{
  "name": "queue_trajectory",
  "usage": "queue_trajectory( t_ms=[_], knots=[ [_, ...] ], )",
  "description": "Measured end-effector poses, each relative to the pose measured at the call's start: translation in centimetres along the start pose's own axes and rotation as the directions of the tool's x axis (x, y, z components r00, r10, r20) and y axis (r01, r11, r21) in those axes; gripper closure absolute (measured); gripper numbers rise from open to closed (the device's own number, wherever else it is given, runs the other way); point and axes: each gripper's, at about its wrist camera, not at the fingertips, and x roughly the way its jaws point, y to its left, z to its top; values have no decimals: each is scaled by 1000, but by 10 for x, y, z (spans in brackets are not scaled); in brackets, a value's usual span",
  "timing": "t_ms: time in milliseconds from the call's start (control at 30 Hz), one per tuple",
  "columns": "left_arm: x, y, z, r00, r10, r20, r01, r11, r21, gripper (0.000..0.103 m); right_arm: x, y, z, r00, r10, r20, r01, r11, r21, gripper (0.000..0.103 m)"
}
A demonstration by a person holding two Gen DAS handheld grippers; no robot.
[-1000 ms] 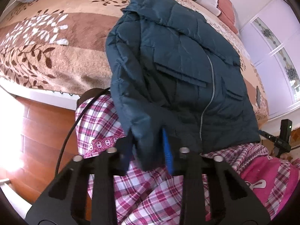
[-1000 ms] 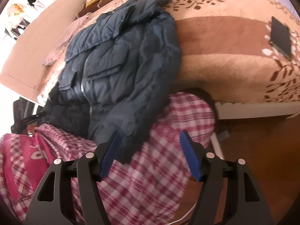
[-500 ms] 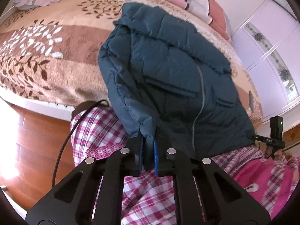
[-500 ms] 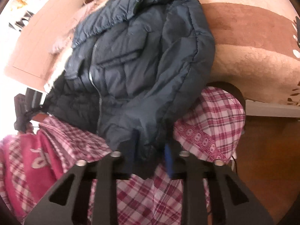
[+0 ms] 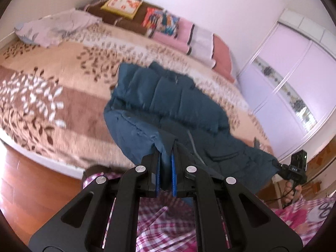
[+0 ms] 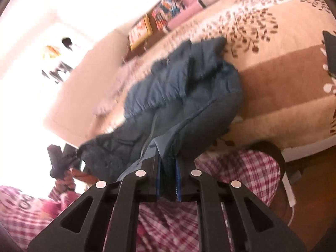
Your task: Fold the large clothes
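A dark blue padded jacket (image 5: 168,103) lies over the near edge of the bed, zipper side up. My left gripper (image 5: 166,159) is shut on the jacket's hem at its left corner and holds it lifted. My right gripper (image 6: 168,161) is shut on the hem at the jacket's (image 6: 184,96) right corner and holds it lifted too. The hem is drawn up toward both cameras and the body of the jacket bunches toward the collar. In the left wrist view the other gripper (image 5: 296,168) shows at the jacket's far corner.
The bed has a tan and brown leaf-pattern blanket (image 5: 42,96). Pillows and folded bedding (image 5: 174,27) line the headboard. A dark flat object (image 6: 329,50) lies on the blanket at the right. Wardrobe doors (image 5: 294,79) stand beyond the bed. My plaid-clad legs (image 6: 235,168) are below.
Both grippers closed on the jacket's hem, the right one last, and have lifted it up and forward. The views have swung up toward the headboard, and the frames are now blurred.
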Motion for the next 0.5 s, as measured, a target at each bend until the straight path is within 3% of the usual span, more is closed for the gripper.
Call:
queue_trajectory(
  t_ms=[267, 500],
  knots=[
    [-8, -2, 38, 997, -29, 78, 29, 1000, -9, 96, -15, 8, 41, 994, 40, 99, -44, 998, 35, 91],
    [14, 1, 103, 991, -37, 132, 39, 999, -13, 96, 6, 26, 123, 989, 40, 140, -43, 999, 15, 91]
  ],
)
